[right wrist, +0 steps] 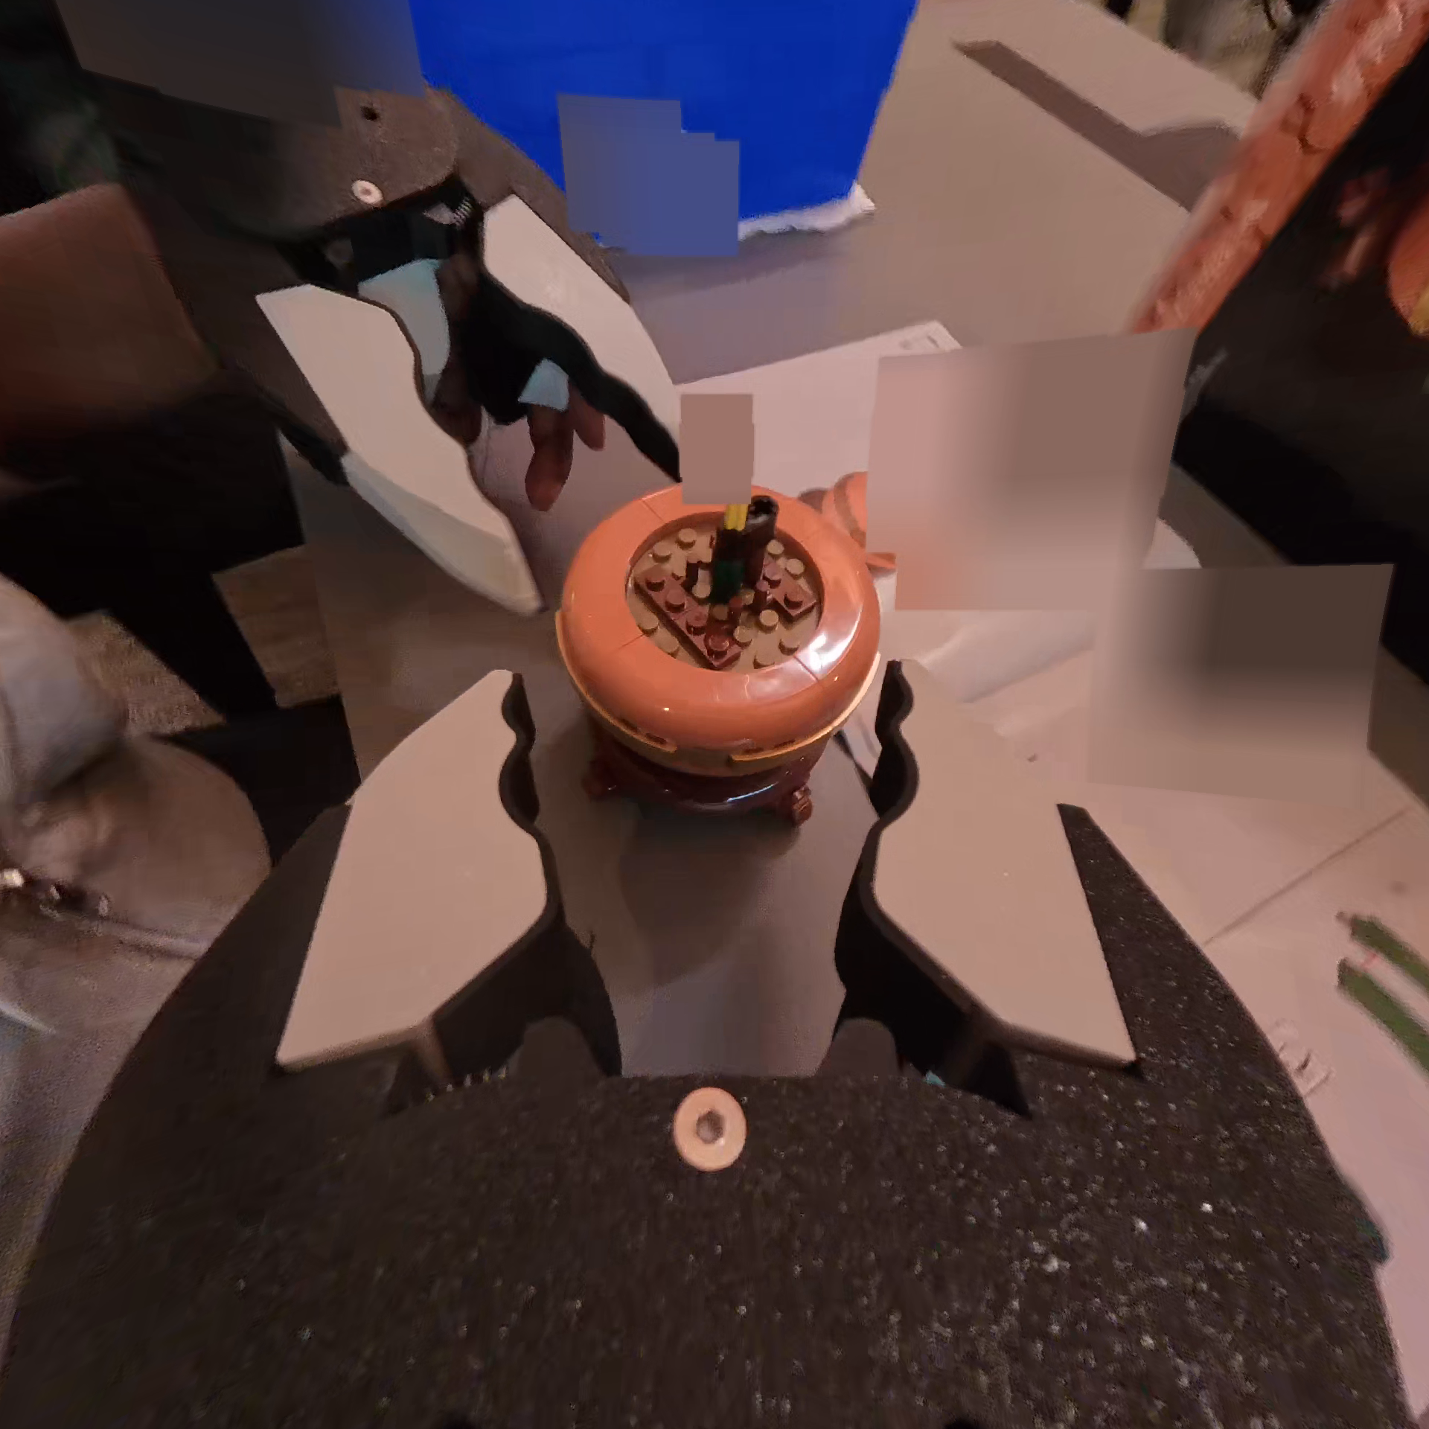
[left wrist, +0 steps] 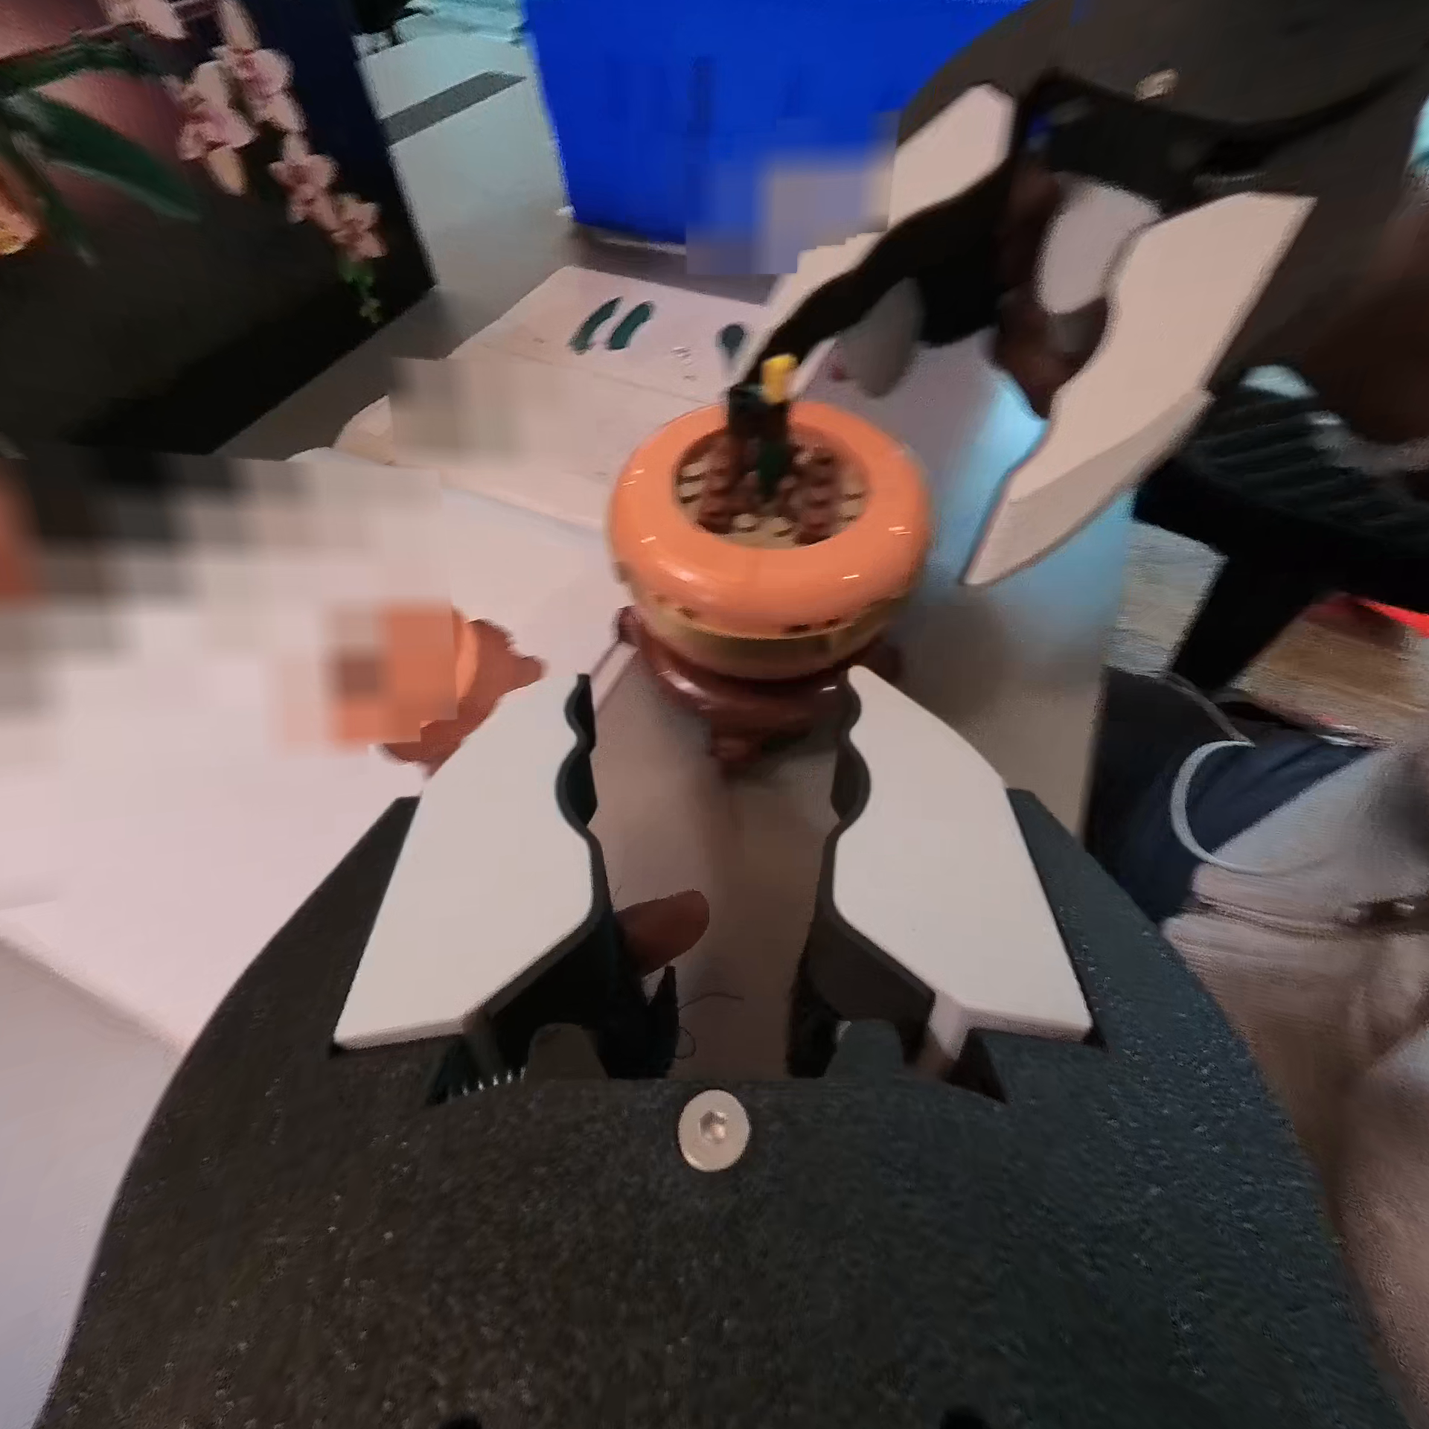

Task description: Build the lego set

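A round orange lego pot point(left wrist: 765, 541) stands upright on a dark brown base point(left wrist: 742, 696) on the table. A short stem of black, green and yellow pieces point(left wrist: 762, 410) rises from its studded centre. My left gripper point(left wrist: 727, 688) is open and empty, its tips on either side of the base, close in front of it. My right gripper point(left wrist: 928, 479) hangs open above right of the pot. In the right wrist view the pot point(right wrist: 719, 680) sits just ahead of and between the tips of my open, empty right gripper point(right wrist: 700, 676). The left gripper point(right wrist: 599, 533) shows beyond it, open.
A blue bin point(left wrist: 734, 100) stands behind. A dark box with a picture of pink flowers point(left wrist: 232, 193) stands at the back left. White sheets point(left wrist: 588, 340) carry dark green leaf pieces point(right wrist: 1384, 997). Loose orange parts point(left wrist: 479, 680) lie left of the pot. A person's shoe point(left wrist: 1237, 812) is at right.
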Demonstrator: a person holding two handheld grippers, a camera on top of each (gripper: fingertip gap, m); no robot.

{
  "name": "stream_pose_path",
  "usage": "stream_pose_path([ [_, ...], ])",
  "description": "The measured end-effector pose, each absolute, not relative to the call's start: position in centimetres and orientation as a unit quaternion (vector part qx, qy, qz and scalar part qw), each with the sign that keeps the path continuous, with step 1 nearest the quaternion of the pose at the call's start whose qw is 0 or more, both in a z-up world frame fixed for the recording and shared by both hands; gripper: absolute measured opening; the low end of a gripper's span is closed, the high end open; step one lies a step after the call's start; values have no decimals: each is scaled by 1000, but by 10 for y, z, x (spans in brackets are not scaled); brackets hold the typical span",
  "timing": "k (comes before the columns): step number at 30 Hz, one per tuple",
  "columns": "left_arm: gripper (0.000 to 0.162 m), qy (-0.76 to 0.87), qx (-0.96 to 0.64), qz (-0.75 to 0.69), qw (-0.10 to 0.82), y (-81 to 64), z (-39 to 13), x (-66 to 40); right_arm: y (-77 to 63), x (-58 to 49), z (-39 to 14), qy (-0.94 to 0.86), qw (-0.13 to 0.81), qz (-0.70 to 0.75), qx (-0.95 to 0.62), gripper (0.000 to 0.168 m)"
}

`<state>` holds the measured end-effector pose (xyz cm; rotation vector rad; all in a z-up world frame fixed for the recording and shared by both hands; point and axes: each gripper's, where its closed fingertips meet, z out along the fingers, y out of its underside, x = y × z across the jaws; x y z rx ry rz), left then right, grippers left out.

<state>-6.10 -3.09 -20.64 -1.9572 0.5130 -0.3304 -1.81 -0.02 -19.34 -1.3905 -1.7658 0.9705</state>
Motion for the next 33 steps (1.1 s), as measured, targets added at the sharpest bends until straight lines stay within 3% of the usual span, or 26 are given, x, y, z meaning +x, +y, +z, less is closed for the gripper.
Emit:
stream_pose_path([
  [4,70,247,-798,-153,527,-36,-205,-38,2,-17,-196,-724,332,425,-430,86],
  [7,67,257,-807,-109,520,-30,-211,-39,7,-24,-205,-706,303,457,-449,74],
  [11,54,263,-807,-69,525,-27,-212,-47,0,-24,-205,-685,324,445,-477,73],
  [21,52,303,-787,-130,521,-31,-213,-50,-5,-24,-209,-677,391,401,-477,70],
  [33,53,304,-789,-124,519,-31,-214,-51,-5,-24,-209,-674,361,426,-483,70],
])
